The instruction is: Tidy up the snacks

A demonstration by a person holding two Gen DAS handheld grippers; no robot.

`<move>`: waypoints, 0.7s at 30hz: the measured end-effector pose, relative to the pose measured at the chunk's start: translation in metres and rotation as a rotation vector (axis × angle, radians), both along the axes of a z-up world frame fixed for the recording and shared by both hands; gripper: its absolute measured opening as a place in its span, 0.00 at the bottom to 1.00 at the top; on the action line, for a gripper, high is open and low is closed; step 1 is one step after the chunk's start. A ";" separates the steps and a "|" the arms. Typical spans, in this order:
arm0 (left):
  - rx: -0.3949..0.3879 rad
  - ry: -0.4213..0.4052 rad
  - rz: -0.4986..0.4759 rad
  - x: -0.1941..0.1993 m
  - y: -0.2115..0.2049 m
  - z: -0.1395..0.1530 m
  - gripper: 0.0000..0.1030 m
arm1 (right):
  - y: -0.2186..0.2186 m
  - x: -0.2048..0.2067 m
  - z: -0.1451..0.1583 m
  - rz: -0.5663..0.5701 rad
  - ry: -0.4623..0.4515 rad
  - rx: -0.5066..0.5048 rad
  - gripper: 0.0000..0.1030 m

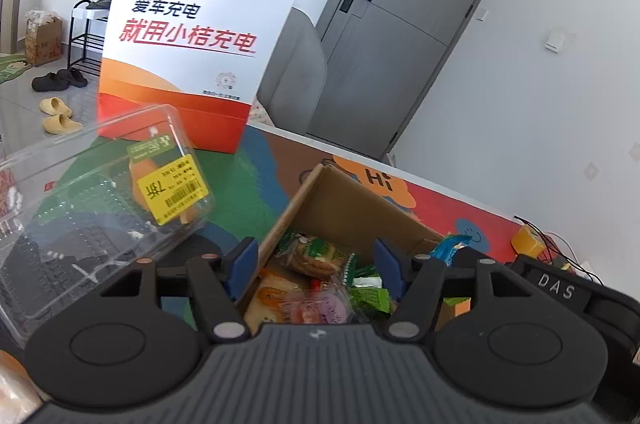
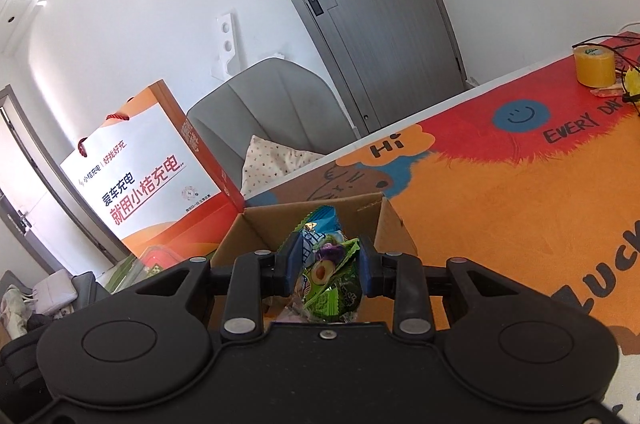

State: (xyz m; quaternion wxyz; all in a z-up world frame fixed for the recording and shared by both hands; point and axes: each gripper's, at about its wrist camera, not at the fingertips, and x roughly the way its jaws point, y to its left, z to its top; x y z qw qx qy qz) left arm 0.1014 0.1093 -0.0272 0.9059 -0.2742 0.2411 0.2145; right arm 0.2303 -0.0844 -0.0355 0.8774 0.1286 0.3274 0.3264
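Landmark: the cardboard box (image 1: pixel 352 212) stands open on the table (image 2: pixel 500 192), just in front of both grippers.
Left gripper (image 1: pixel 316 264): jaws wide apart and holding nothing, poised over the box's near left corner.
Right gripper (image 2: pixel 330 266): jaws closed part-way on a bunch of snack packets (image 2: pixel 332 264), green and blue wrappers, held above the box.
Done so far: the box already holds a heap of loose snacks (image 1: pixel 316 276), biscuits and sweets.
Left to do: by my reading, the held packets must go in; whether more snacks wait elsewhere I cannot tell.
Left of the box: a clear plastic container (image 1: pixel 100 200) with a yellow price label, close enough to crowd the left gripper.
Behind the box: an orange-and-white paper bag (image 1: pixel 192 36), upright.
Far right of the box: a yellow tape roll (image 2: pixel 594 66) and cables, well apart.
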 end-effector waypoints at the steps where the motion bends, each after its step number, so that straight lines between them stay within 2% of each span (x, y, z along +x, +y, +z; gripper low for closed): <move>1: 0.000 -0.001 0.005 -0.001 0.002 0.000 0.63 | 0.002 0.001 0.000 0.002 -0.001 -0.002 0.30; 3: 0.002 0.000 0.016 -0.003 0.005 0.000 0.65 | 0.003 0.002 0.000 0.001 -0.008 -0.004 0.33; 5: 0.005 0.008 0.028 -0.004 0.006 0.000 0.73 | 0.003 0.002 0.000 -0.009 -0.007 -0.004 0.40; 9: 0.033 0.020 0.024 -0.004 0.002 0.001 0.82 | -0.002 -0.002 0.001 -0.006 -0.009 -0.011 0.41; 15: 0.042 0.039 -0.001 -0.004 -0.007 0.000 0.86 | -0.017 -0.010 0.005 -0.033 -0.019 -0.043 0.52; 21: 0.096 0.052 -0.023 -0.006 -0.022 0.005 0.91 | -0.037 -0.017 0.012 -0.061 -0.037 -0.060 0.72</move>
